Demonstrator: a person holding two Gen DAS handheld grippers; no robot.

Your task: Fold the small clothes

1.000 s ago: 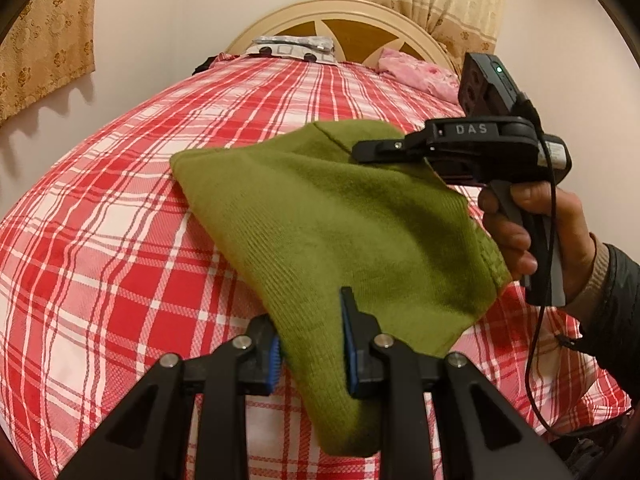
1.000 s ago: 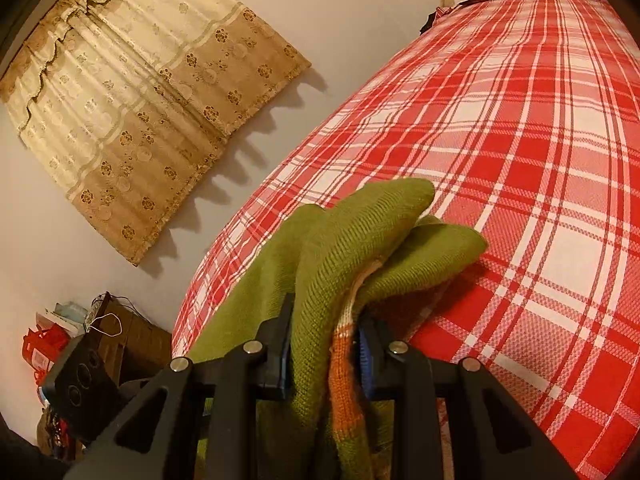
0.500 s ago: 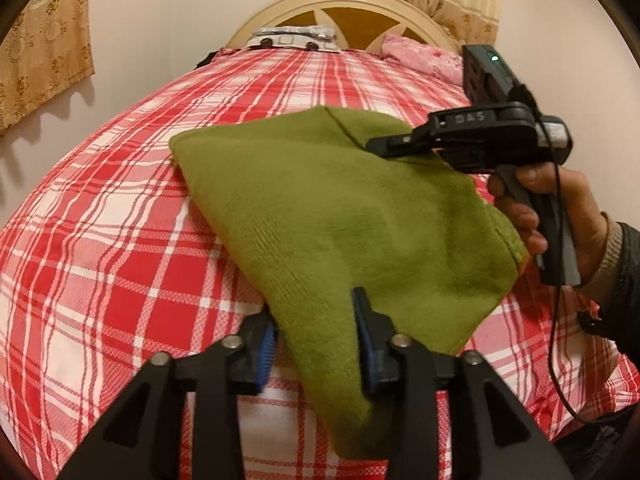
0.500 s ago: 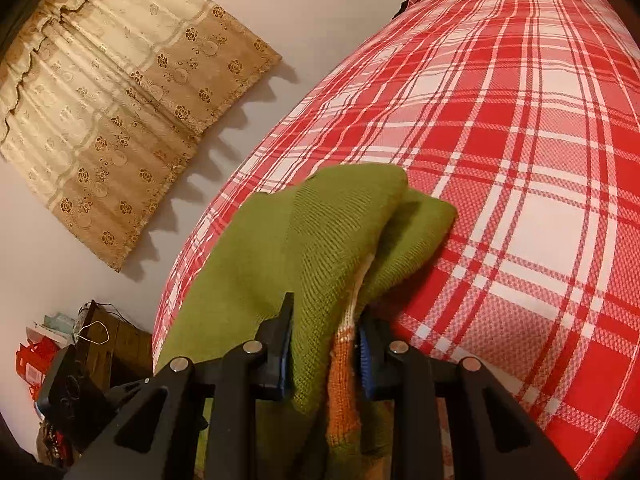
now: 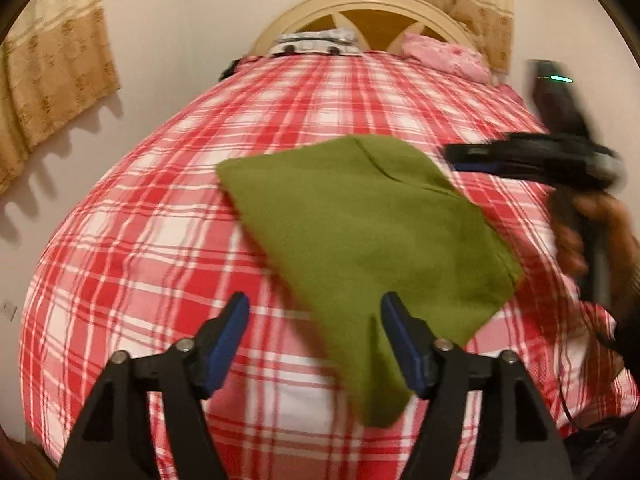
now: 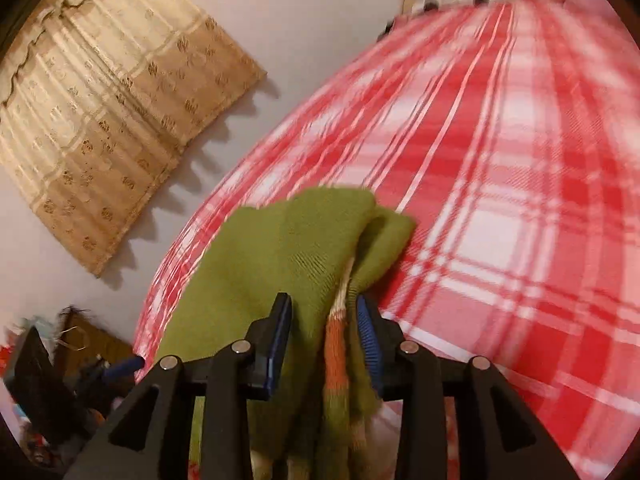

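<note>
A green knit garment (image 5: 368, 232) lies folded flat on the red plaid bed. My left gripper (image 5: 314, 344) is open just above the garment's near corner, jaws wide apart and empty. In the left wrist view my right gripper (image 5: 452, 158) hovers beside the garment's far right edge. In the right wrist view the right gripper (image 6: 324, 316) has its jaws parted, and the green garment (image 6: 288, 252) with an orange-striped inner layer (image 6: 336, 360) lies loosely between them.
The red plaid bedspread (image 5: 160, 248) covers the whole bed. A headboard (image 5: 360, 12), a pink pillow (image 5: 444, 56) and a grey item (image 5: 316, 42) sit at the far end. Curtains (image 6: 100, 112) hang on the wall, with clutter (image 6: 60, 380) on the floor.
Both grippers opened and let go of the green garment. The left gripper pulled back from its near corner, and the garment settled flat on the bed.
</note>
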